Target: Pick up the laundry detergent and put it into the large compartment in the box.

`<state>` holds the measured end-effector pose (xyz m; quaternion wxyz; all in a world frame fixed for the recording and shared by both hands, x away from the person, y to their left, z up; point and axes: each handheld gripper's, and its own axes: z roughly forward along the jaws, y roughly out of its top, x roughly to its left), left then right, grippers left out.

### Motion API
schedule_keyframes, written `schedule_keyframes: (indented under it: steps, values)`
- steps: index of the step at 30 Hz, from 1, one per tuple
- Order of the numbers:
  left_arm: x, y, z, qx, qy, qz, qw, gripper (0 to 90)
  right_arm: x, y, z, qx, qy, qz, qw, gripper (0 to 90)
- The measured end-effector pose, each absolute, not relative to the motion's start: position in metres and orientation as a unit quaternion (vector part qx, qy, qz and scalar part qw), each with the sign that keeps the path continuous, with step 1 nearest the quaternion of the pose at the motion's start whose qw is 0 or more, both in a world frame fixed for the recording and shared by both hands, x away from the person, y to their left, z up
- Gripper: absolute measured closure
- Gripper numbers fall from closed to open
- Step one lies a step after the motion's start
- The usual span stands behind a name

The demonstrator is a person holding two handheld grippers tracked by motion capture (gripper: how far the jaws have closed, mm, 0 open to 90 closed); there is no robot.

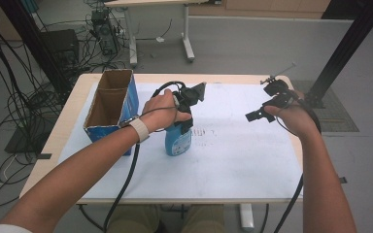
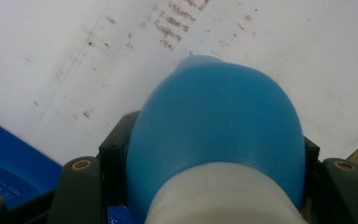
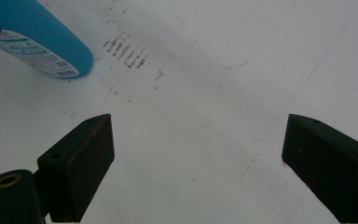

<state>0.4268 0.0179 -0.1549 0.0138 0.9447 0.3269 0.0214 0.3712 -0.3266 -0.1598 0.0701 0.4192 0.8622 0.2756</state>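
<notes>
A blue bottle with a white cap and a printed label stands upright on the white sheet, left of the middle. My left gripper comes down on it from above and is shut on its upper part. In the left gripper view the bottle bulges between the black jaws of the left gripper, which press on both its sides. My right gripper hovers over the right side of the sheet, well apart from the bottle. Its jaws stand wide in the right gripper view, where the right gripper is open over bare sheet and the bottle lies far off at the upper left.
An open-topped blue cardboard box stands at the table's left, close beside the left hand; its corner also appears in the left gripper view. The wooden table borders the sheet. Black frame posts rise at both far corners, and cables trail off the front edge.
</notes>
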Motion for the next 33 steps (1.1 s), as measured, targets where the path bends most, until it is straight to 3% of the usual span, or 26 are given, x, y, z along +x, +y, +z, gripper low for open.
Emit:
schedule_keyframes:
  steps: [33]
  values:
    - [0.4275, 0.0229, -0.155, 0.945, 0.327, 0.02, 0.021, 37.1, 0.3687, -0.3254, -0.1592, 0.42, 0.862, 0.276, 0.072, 9.0]
